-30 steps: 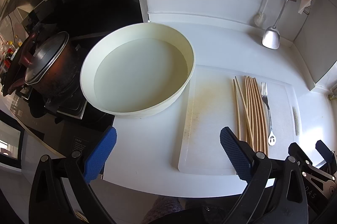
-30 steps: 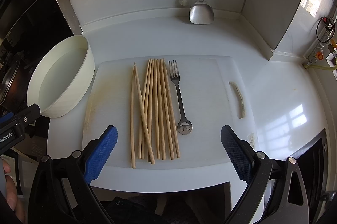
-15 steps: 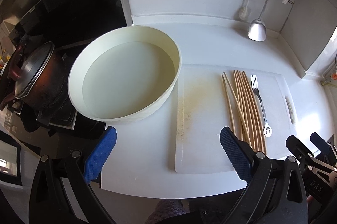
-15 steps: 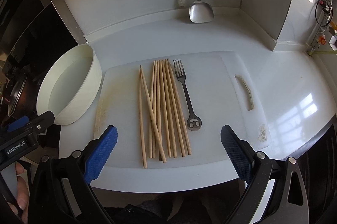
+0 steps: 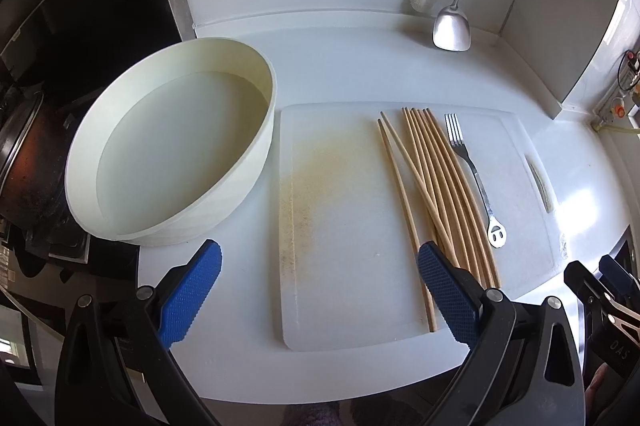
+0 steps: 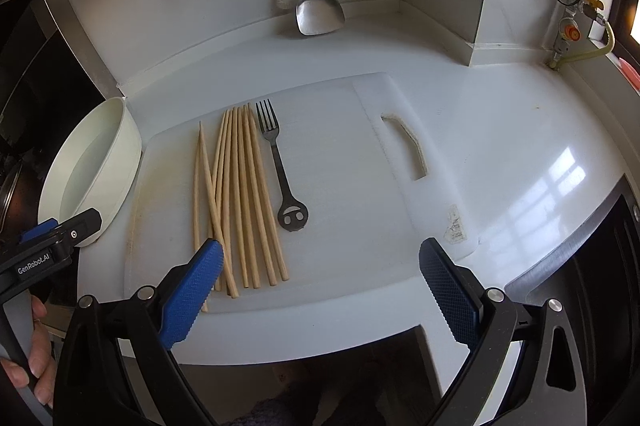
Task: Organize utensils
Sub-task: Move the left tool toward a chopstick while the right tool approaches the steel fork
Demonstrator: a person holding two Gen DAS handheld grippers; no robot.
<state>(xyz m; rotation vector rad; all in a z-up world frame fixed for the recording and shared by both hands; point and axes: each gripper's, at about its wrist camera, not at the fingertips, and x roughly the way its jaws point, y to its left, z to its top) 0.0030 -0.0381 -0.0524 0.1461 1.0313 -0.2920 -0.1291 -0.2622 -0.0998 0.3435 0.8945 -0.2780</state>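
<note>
Your left tongs [image 5: 320,290] and right tongs [image 6: 320,290] are spread wide at frame bottom, grasping nothing. Chopsticks [image 6: 240,194] and fork [image 6: 280,162] lie side by side at centre on the cutting board [image 6: 340,226].

"GenRobot.AI" on left gripper [image 6: 60,230], "DAS" on right gripper [image 5: 600,278]

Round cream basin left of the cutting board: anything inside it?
Nothing visible inside the basin: its bare floor shows in the left wrist view, no utensils. The chopsticks and fork lie on the cutting board. The near wall hides a thin strip of floor.
</note>
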